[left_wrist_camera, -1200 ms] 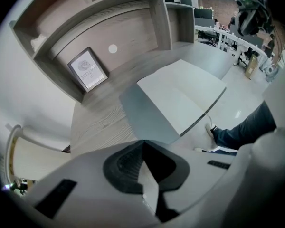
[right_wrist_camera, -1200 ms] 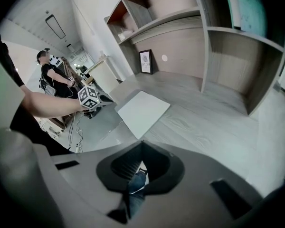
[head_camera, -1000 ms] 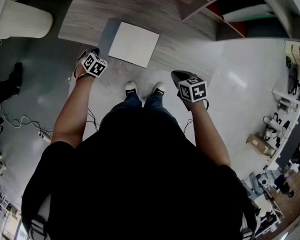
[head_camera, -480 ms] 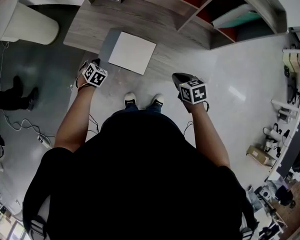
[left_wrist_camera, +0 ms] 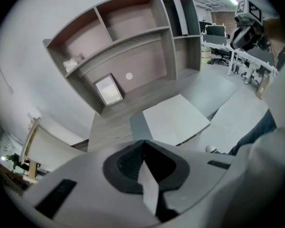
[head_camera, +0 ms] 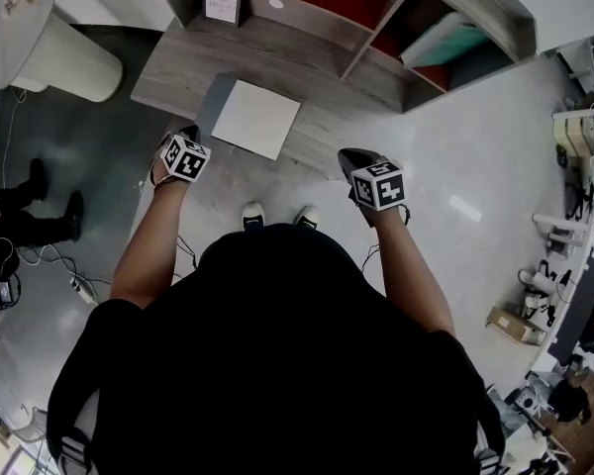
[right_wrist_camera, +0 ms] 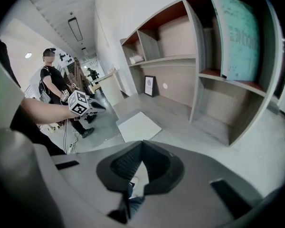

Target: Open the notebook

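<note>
A white notebook (head_camera: pixel 255 118) lies closed and flat on the grey wooden desk (head_camera: pixel 307 67), partly over a darker grey sheet (head_camera: pixel 214 97). My left gripper (head_camera: pixel 188 131) hovers at the desk's front edge, just left of the notebook's near corner, with its jaws shut and nothing in them. My right gripper (head_camera: pixel 354 155) is held at the front edge to the notebook's right, also shut and empty. The left gripper view has the notebook (left_wrist_camera: pixel 175 120) just beyond the left gripper (left_wrist_camera: pixel 143 144). In the right gripper view the notebook (right_wrist_camera: pixel 138 126) lies ahead and left of the right gripper (right_wrist_camera: pixel 141 145).
A shelf unit (head_camera: pixel 376 18) rises behind the desk, holding a small framed picture (head_camera: pixel 221 1) and a teal folder (head_camera: pixel 455 40). A white round stand (head_camera: pixel 54 52) is at the left. Another person (head_camera: pixel 20 216) stands left, near floor cables (head_camera: pixel 79 285).
The view has shifted so the desk and shelves sit a little further off. Both grippers stay shut near the desk's front edge. The notebook has not moved.
</note>
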